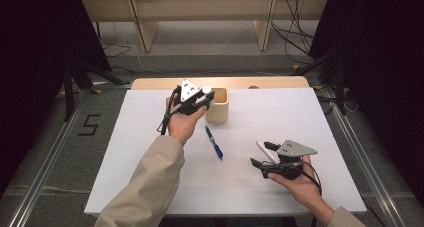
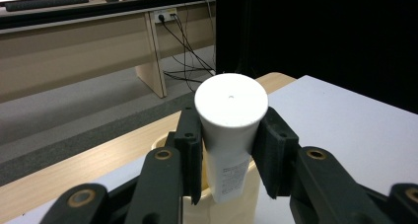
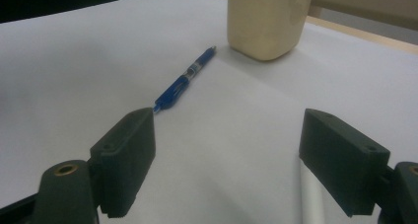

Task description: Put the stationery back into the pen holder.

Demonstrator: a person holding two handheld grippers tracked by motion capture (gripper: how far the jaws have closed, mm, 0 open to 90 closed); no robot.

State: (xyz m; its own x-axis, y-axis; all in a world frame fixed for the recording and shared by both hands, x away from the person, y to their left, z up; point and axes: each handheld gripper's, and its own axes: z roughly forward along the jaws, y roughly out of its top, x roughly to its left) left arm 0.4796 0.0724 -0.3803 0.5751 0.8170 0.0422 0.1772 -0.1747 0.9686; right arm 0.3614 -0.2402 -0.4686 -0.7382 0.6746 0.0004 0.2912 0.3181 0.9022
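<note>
Tube (image 2: 230, 130) is clamped by the left gripper (image 1: 204, 98) over the cup (image 1: 218, 107) near the table's (image 1: 150, 187) far edge; tilted, it could snag the rim. Right gripper (image 1: 260, 154) is left wide.

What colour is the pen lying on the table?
Blue: the slim plastic pen shows best in the right gripper view.
</note>
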